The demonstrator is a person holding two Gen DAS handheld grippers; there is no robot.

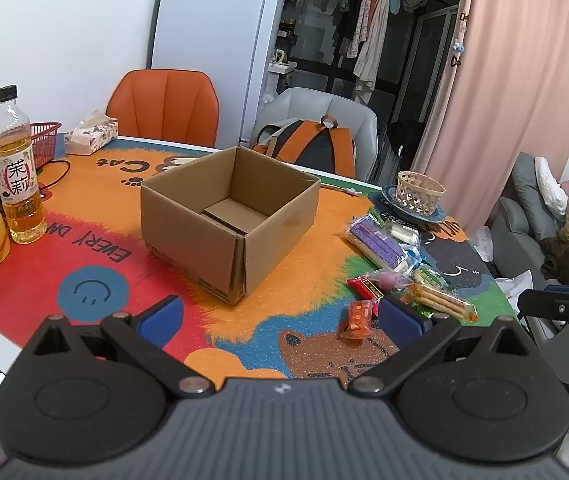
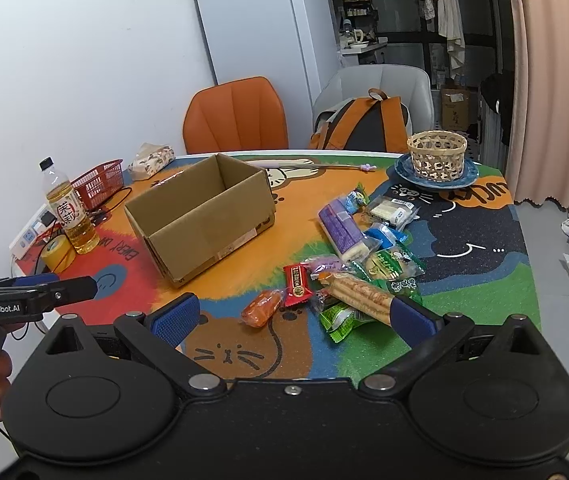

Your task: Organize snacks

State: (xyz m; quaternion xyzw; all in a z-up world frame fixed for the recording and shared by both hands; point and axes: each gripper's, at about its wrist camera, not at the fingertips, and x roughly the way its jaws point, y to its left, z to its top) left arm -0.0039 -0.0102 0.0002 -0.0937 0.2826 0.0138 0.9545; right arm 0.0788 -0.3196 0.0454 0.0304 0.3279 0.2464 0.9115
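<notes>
I hold my left hand-held gripper (image 1: 280,316) with its blue pads spread wide and nothing between them, low over the tabletop (image 1: 84,248) in front of the cardboard box (image 1: 230,216). My right hand-held gripper (image 2: 292,316) is spread just as wide and grips nothing; its right pad sits beside the long biscuit pack (image 2: 358,292). The cardboard box stands open-topped, and I see only a loose cardboard flap on its floor; no snack shows inside. All the snacks lie loose to the right of the box: an orange packet (image 2: 261,309) nearest me, a red packet (image 2: 297,284) just beside it, green packets (image 2: 340,318) under the biscuit pack, and farther back a purple pack (image 2: 342,230) and a white pack (image 2: 390,209). Beyond the box to its right, a woven basket (image 2: 436,155) sits on a blue plate (image 2: 402,170); I cannot tell what it holds. Left of the box stand a tea bottle (image 2: 70,214), a red basket (image 2: 98,186) and a roll of yellow tape (image 2: 58,255).
</notes>
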